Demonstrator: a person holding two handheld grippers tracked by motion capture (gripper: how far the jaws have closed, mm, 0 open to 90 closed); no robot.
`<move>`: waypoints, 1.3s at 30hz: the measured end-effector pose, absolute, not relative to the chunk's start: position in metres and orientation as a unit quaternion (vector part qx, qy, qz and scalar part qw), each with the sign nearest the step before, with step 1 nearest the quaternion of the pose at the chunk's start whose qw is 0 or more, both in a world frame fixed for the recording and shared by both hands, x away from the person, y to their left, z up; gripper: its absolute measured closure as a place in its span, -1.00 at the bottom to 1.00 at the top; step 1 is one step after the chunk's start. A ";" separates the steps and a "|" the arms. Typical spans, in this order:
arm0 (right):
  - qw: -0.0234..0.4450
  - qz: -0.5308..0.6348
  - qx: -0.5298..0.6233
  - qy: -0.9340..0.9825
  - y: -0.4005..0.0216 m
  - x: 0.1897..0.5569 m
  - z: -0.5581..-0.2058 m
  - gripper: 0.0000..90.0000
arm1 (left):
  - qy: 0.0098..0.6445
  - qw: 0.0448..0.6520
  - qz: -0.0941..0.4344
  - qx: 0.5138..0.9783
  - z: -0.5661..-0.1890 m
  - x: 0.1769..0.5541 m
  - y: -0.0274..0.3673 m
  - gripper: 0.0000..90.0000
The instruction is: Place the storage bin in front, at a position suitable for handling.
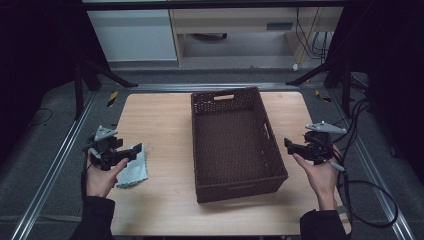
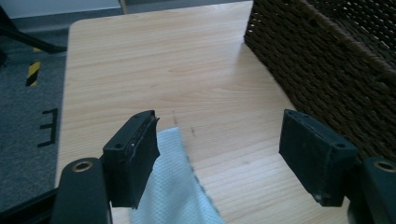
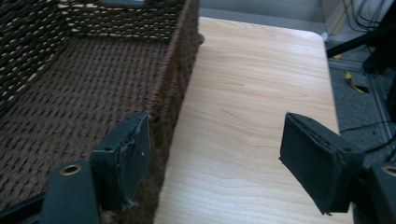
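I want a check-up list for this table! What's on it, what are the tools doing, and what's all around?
Surface: wooden table, bare apart from two things.
Job's things: pale blue cloth lying flat at the left; brown woven basket in the middle, nothing seen inside.
Clutter: nothing seen.
Grippers: left tool open, above the cloth's edge; right tool open, beside the basket's right wall.
Cables: black loops right of the table.
Surroundings: grey floor, metal rails, cabinet behind.
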State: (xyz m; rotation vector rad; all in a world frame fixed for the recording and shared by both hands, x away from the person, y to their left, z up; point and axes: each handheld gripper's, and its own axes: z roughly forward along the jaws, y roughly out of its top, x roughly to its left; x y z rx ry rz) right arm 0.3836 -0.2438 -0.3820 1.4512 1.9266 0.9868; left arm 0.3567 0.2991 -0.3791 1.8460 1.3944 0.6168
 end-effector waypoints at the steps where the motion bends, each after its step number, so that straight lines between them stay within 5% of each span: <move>1: 0.261 0.368 0.532 0.717 -0.242 0.384 -0.382 -0.34 | 0.540 0.365 0.237 0.720 -0.380 0.357 0.296 -0.39; 24: 0.193 0.335 0.494 0.779 -0.207 0.391 -0.413 0.62 | 0.513 0.359 0.219 0.748 -0.396 0.358 0.260 -0.38; 34: 0.176 0.336 0.506 0.775 -0.204 0.386 -0.412 0.65 | 0.503 0.361 0.213 0.755 -0.396 0.360 0.251 -0.38; 39: 0.172 0.345 0.504 0.773 -0.207 0.386 -0.409 0.44 | 0.502 0.362 0.213 0.756 -0.394 0.359 0.248 -0.38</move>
